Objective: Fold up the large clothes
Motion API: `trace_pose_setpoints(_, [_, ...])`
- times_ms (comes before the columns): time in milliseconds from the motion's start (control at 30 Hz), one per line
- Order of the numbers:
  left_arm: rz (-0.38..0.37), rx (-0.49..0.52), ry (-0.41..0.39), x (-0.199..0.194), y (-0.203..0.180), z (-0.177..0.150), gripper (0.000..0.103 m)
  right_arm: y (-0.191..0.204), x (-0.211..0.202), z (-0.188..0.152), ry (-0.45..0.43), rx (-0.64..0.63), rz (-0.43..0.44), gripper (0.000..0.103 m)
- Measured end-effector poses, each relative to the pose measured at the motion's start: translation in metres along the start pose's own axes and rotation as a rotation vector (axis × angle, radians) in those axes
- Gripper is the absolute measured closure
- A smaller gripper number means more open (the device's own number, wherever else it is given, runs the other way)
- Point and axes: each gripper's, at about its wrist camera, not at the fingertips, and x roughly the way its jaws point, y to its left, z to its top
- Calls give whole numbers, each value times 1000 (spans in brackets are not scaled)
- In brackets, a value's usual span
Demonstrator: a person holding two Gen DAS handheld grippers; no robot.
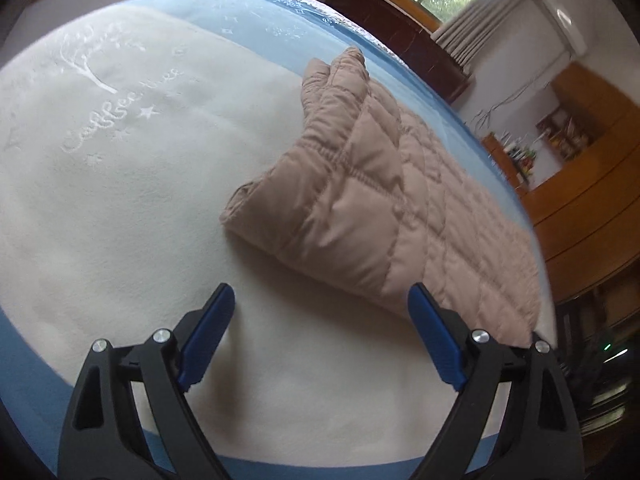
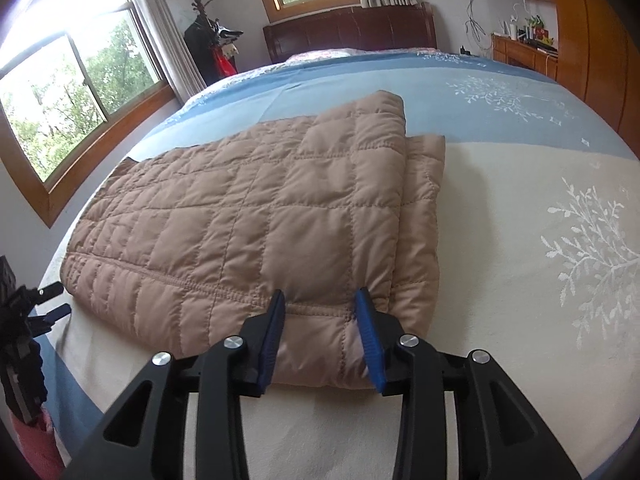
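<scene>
Tan quilted jacket [image 2: 256,216] lies flat on the bed cover [image 2: 520,240], partly folded: one panel is doubled over the body, a second layer edge showing just beyond the fold on the side away from the window [image 2: 80,92].

Right gripper [image 2: 322,336] at the jacket's near hem, fingers part open and straddling the padded edge. Fabric bulges between the pads; whether they pinch it or only rest on it is hard to tell from this angle.

Left gripper [image 1: 320,334] spread wide, holding nothing, over bare cover just short of the jacket's near corner.

Judged step: take the near hem with both grippers and carry it over the jacket toward the headboard [image 2: 352,28].

Doing it well:
- Right: bite deep enough to catch all layers at the hem, not just the top shell; slick puffy fabric is likely to slip.
- Left: close on the matching corner before lifting.
- Lift both ends level, lay the hem square on the far edge, then let go.
</scene>
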Motion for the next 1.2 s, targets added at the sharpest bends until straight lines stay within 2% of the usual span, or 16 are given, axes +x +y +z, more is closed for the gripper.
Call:
trace_pose_setpoints(100, [-26,-71,10,9,8,9,15,-2,-6,2,-9,8,18,65])
trace_pose_setpoints(333, [-26,-152,-41,18,13,24,16,-6,-9,3,-7,15,18,65])
trace_pose_setpoints(400, [-21,-166,-59,18,13,27,23,-9,-9,3,-2,28,-3,65])
trace_pose_setpoints(500, [-19,-194,-74,19,15,32,47,-14,-2,3,23,34,-38,65])
trace_pose_setpoints(567, [-26,-197,-83,22,17,30,60,-18,5,1,52,52,-27,65])
trace_pose_setpoints(667, [-35,-195,-98,25,20,26,65,-19,12,-2,66,54,-30,65])
trace_pose_setpoints(933, [-62,-172,-121,23,24,18,67,-15,18,-2,71,47,-60,65])
trace_pose_setpoints(1000, [-56,-164,-123,23,22,21,69,-17,9,-1,65,72,-44,64])
trace_pose_setpoints(1067, [-48,-146,-134,18,17,22,76,-17,-3,1,50,77,-33,63])
trace_pose_setpoints(1200, [-24,-51,-200,-5,-8,24,83,-15,-30,4,-3,64,-39,59])
